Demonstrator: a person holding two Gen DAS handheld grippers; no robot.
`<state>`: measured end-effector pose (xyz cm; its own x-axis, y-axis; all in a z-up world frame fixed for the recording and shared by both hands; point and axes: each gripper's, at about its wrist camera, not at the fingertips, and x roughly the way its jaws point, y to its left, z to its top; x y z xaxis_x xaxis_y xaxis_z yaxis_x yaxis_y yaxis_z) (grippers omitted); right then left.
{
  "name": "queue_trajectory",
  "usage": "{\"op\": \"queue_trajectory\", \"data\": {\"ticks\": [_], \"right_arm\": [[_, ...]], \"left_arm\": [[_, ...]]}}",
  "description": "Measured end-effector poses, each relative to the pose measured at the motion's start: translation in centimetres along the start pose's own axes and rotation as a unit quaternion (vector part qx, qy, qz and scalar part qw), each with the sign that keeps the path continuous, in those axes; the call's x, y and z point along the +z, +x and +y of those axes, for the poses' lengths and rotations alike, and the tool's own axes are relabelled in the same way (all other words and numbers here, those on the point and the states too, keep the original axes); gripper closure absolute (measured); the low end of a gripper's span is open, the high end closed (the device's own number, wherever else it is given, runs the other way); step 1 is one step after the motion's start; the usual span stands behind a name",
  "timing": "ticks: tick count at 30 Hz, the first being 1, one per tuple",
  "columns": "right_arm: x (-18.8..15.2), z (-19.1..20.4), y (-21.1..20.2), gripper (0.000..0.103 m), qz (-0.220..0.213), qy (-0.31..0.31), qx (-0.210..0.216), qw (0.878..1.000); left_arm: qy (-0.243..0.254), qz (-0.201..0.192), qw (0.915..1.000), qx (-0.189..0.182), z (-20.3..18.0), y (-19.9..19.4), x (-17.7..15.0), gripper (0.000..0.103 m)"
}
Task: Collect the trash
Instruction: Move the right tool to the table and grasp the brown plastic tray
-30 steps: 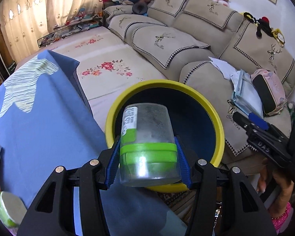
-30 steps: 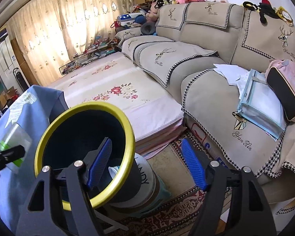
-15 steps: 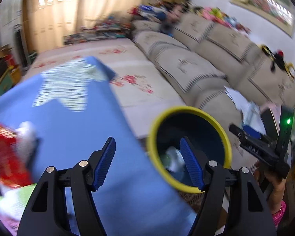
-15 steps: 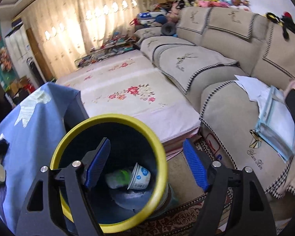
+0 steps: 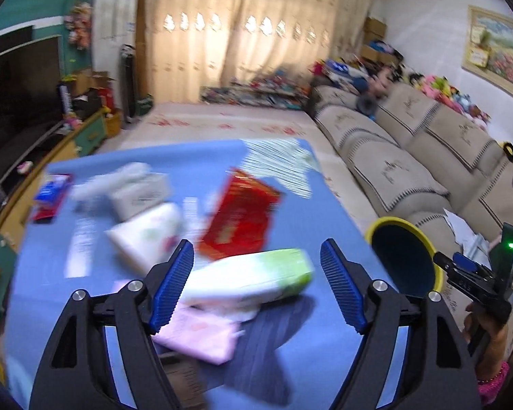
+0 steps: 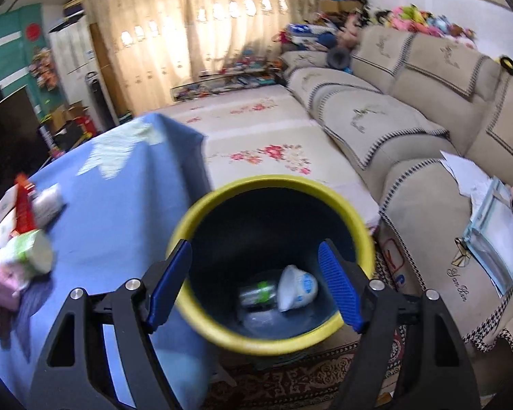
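Note:
My left gripper hangs over the blue-clothed table, its jaws still opening with nothing gripped; a green-and-white packet lies on the table below them. A red packet, white tissue packs and a pink pack lie nearby. The yellow-rimmed bin stands off the table's right edge. My right gripper is open above the bin. In the bin lie the clear green-banded jar and a white cup.
A beige sofa runs along the right, with papers and a clear folder on its seat. A floral mat lies beyond the table and a patterned rug under the bin. A hand holds the right gripper.
My left gripper let the green-banded jar drop into the bin, opened wide and swung left over the table's trash. My right gripper drifted so the bin sits centred under it.

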<state>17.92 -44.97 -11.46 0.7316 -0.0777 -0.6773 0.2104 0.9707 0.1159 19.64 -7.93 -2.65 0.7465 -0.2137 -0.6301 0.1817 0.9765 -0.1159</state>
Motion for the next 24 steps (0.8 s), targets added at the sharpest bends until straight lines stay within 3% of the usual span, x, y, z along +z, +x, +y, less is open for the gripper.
{"op": "queue_trajectory", "data": {"ticks": [6, 12, 17, 24], "right_arm": [[-1.5, 8.2, -1.5, 0.031, 0.011, -0.041, 0.069, 0.997], [-1.9, 16.0, -1.2, 0.031, 0.035, -0.072, 0.144, 0.986], [-2.9, 21.6, -3.1, 0.031, 0.037, -0.123, 0.194, 0.972], [-7.8, 28.2, -6.3, 0.030, 0.037, -0.191, 0.243, 0.950]], "left_arm": [[-0.026, -0.027, 0.9988, 0.033, 7.6, -6.2, -2.2, 0.025], [-0.054, -0.032, 0.9967, 0.051, 11.7, -8.6, -4.3, 0.024], [-0.082, -0.046, 0.9931, 0.070, 14.6, -10.5, -5.8, 0.024], [-0.106, -0.071, 0.9864, 0.104, 18.3, -14.1, -7.3, 0.024]]}}
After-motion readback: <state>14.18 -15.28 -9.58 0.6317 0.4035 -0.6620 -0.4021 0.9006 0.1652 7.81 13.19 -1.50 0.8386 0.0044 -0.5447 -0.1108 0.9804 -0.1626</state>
